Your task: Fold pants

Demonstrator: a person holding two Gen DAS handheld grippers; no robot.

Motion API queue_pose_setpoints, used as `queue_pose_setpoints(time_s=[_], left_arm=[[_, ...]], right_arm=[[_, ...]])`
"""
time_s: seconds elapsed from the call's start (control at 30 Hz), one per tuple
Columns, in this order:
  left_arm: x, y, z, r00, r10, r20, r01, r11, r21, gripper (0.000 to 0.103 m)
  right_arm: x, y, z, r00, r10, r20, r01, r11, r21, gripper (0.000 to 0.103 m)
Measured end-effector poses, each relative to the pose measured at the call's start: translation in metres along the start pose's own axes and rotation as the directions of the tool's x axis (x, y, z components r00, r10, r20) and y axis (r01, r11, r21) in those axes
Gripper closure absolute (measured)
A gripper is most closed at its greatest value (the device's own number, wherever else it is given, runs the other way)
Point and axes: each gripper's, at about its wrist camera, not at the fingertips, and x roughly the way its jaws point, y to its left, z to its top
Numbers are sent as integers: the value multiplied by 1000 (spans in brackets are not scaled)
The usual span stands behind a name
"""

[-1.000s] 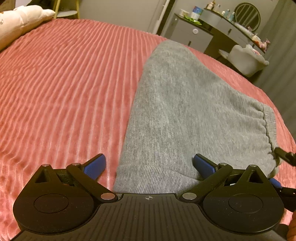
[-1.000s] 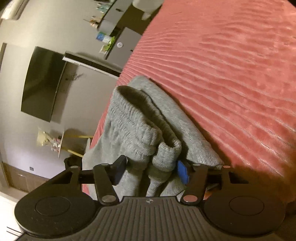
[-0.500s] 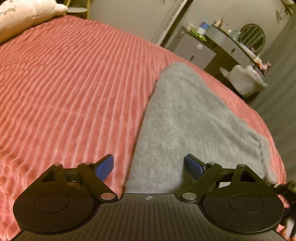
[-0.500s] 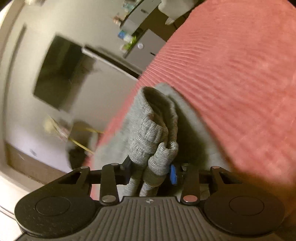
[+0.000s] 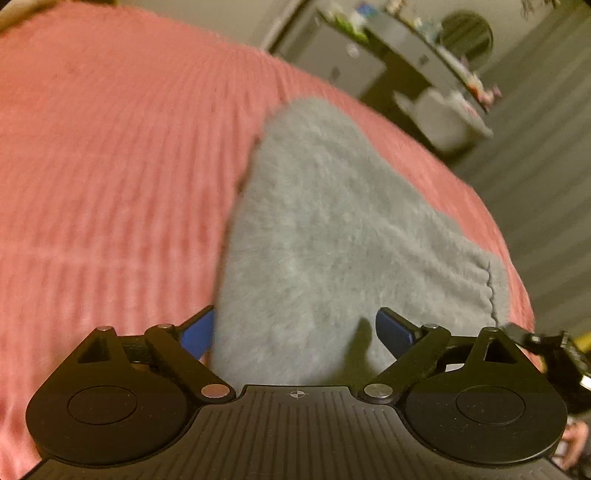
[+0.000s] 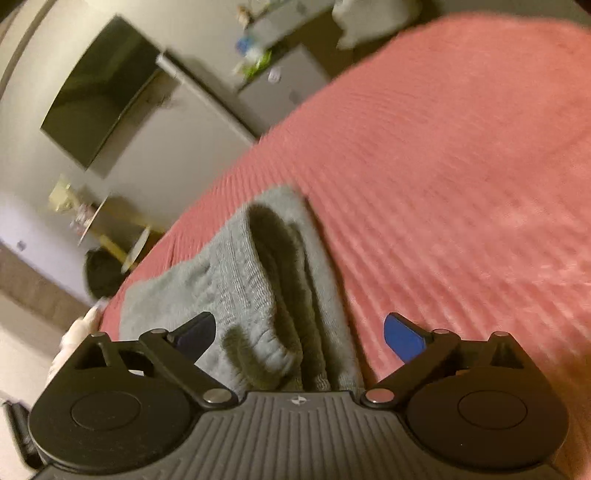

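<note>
The grey pants (image 5: 332, 229) lay folded on the bed's pink ribbed bedspread (image 5: 110, 166), near its edge on the side of the room's furniture. In the left wrist view they showed as a broad flat panel with a gathered, stitched band at the right end, and their near edge ran between the fingers of the left gripper (image 5: 294, 328). Those blue-padded fingers (image 5: 393, 330) stood wide apart and gripped nothing, one over the bedspread just beside the cloth, the other over the cloth itself. In the right wrist view the pants (image 6: 258, 295) showed their stacked layers end-on, the ribbed bands bunched into thick rolls with a dark hollow between them. The right gripper (image 6: 300, 332) was also spread wide, the rolled layers sitting loose in the gap, closer to its left finger, with its right finger (image 6: 402, 338) over bare bedspread (image 6: 461, 166). Both views were blurred. Beyond the bed stood a grey cabinet (image 6: 284, 85) with small items on top, a dark screen (image 6: 99, 88) on the wall, and a round mirror (image 5: 467, 35) above a cluttered shelf.
</note>
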Motion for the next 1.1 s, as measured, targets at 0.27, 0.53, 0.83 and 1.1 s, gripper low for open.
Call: queue_pose_setpoints(time_s=[0.27, 0.53, 0.83, 1.1], left_arm=[[45, -15, 40, 997, -13, -78, 19, 997, 81, 6], [57, -33, 37, 999, 43, 5, -43, 976, 216, 21], [28, -38, 34, 995, 40, 89, -58, 976, 208, 66], [-3, -73, 60, 980, -39, 194, -7, 973, 231, 69]], right_arm=[[58, -4, 30, 982, 104, -155, -111, 993, -40, 4], [63, 7, 29, 986, 105, -130, -119, 988, -103, 35], [62, 63, 22, 992, -88, -93, 62, 966, -251, 38], [25, 105, 46, 1000, 9, 24, -1, 952, -306, 47]])
